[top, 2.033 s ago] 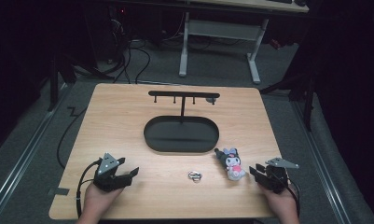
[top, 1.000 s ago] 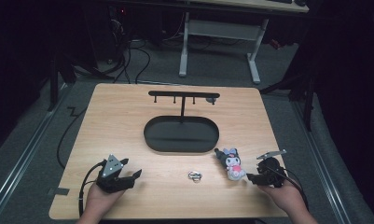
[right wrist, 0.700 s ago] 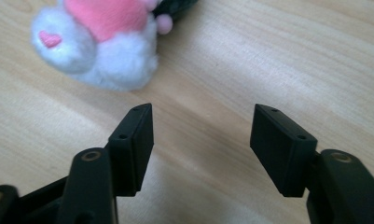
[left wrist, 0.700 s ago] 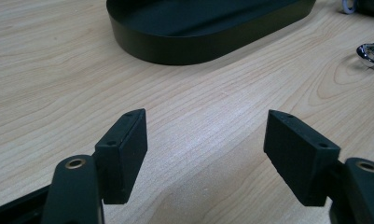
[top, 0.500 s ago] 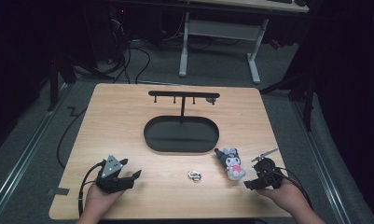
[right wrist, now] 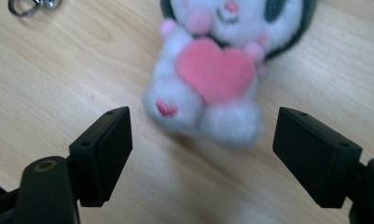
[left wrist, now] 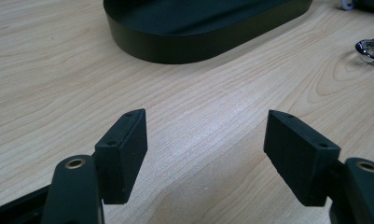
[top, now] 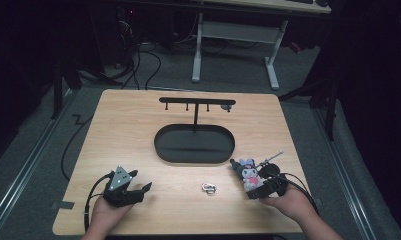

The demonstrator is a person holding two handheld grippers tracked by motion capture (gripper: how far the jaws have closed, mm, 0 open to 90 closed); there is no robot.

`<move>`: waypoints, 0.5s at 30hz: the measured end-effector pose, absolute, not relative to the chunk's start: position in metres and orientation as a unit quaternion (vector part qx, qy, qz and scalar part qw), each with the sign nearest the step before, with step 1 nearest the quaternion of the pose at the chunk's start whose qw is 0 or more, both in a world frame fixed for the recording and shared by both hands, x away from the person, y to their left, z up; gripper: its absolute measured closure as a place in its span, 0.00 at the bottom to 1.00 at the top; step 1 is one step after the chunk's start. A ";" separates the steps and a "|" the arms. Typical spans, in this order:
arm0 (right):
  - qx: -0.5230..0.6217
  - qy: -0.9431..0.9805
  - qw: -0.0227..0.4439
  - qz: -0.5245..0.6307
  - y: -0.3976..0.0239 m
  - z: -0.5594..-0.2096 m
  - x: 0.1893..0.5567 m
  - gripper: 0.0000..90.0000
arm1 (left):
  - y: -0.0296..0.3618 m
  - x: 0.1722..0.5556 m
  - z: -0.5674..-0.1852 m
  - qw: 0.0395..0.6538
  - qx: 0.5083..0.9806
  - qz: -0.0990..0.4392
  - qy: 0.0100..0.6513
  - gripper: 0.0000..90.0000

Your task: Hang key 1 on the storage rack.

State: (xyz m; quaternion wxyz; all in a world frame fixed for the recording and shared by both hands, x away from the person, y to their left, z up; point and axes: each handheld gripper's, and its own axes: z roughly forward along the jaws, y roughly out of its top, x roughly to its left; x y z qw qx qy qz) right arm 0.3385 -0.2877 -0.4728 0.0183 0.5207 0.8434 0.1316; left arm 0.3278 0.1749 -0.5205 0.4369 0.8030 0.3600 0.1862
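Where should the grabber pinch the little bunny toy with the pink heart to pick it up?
Probably the plush toy is best pinched across its soft white body, at the pink heart. It lies flat on the table, feet toward the right gripper, whose open jaws already sit either side of its bottom. Come in from the feet end.

Light wooden table [top: 138,130] with rounded corners, grain running lengthwise. On it: a black oval base [top: 194,144] carrying a thin upright post with a pegged crossbar (near the centre); a small silver metal key ring [top: 208,188] nearer the front edge; a white-and-black plush toy [top: 248,175] holding a pink heart, lying to the ring's right.
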 end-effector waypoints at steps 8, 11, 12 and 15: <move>0.532 0.835 0.009 0.144 -0.280 -0.484 0.353 0.22 | 0.174 0.327 -0.520 0.435 0.806 0.187 0.355 0.34; 0.535 0.832 0.010 0.146 -0.278 -0.486 0.355 0.23 | 0.175 0.326 -0.520 0.437 0.804 0.187 0.356 0.34; 0.535 0.833 0.010 0.143 -0.278 -0.486 0.356 0.25 | 0.175 0.326 -0.520 0.437 0.804 0.188 0.356 0.34; 0.535 0.832 0.011 0.146 -0.278 -0.485 0.357 0.31 | 0.175 0.326 -0.520 0.438 0.804 0.188 0.357 0.34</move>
